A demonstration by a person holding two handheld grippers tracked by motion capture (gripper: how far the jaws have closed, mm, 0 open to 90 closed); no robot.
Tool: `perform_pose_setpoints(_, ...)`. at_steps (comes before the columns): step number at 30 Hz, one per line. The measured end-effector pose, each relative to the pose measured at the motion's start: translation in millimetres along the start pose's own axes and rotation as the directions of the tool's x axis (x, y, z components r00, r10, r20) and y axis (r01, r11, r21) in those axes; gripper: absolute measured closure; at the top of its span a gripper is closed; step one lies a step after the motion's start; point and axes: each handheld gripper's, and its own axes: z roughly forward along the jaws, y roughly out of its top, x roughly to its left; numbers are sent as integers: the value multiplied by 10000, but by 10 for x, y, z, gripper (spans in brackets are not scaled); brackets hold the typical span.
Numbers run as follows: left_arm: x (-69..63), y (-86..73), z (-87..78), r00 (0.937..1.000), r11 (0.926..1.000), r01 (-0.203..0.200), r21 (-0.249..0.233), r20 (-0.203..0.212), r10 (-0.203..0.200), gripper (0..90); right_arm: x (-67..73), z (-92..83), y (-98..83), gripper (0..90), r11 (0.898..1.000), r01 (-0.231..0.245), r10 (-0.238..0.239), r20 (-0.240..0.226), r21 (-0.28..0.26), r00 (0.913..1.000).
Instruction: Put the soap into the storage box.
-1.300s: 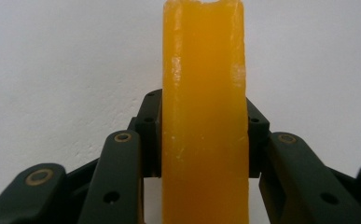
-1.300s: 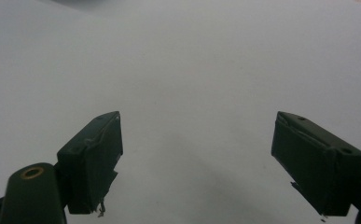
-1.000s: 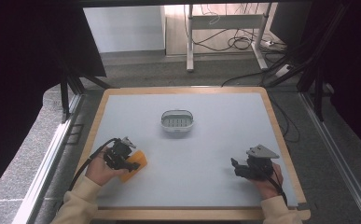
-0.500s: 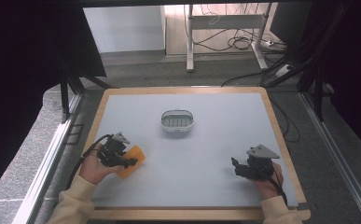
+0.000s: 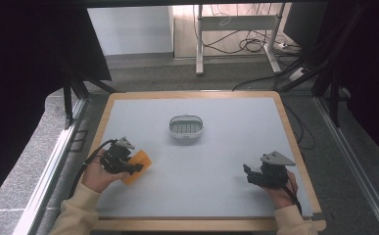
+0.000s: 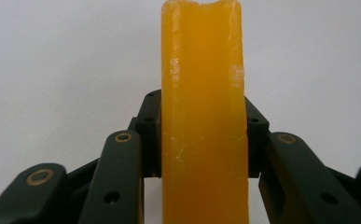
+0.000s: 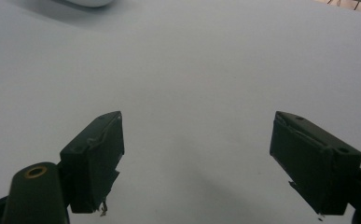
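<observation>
An orange sponge [image 5: 138,165] lies at the table's left front, clamped between the jaws of my left gripper [image 5: 134,167]. In the left gripper view the sponge [image 6: 204,121] stands as a tall yellow-orange slab squeezed from both sides by the left gripper [image 6: 201,135]. A small white oval basket [image 5: 186,128] sits at the table's middle, toward the back. At the right front, my right gripper [image 5: 249,175] rests low over the bare grey surface. Its jaws stand wide apart in the right gripper view, with nothing in the right gripper [image 7: 211,158].
The grey table top [image 5: 226,147] has a raised wooden rim [image 5: 197,224]. The basket's edge [image 7: 87,2] shows at the top left of the right gripper view. Beyond the table stand a desk frame [image 5: 236,29] and floor cables [image 5: 255,46].
My left hand and gripper have shifted a little to the left and nearer with the sponge. The right gripper has stayed in place.
</observation>
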Motion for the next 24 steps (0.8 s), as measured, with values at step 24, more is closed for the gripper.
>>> perform_pose_setpoints(24,5,132,-87,9994,9996,-156,-246,-324,148,619,6,-29,21,190,9998,-187,187,-67,12,9998)
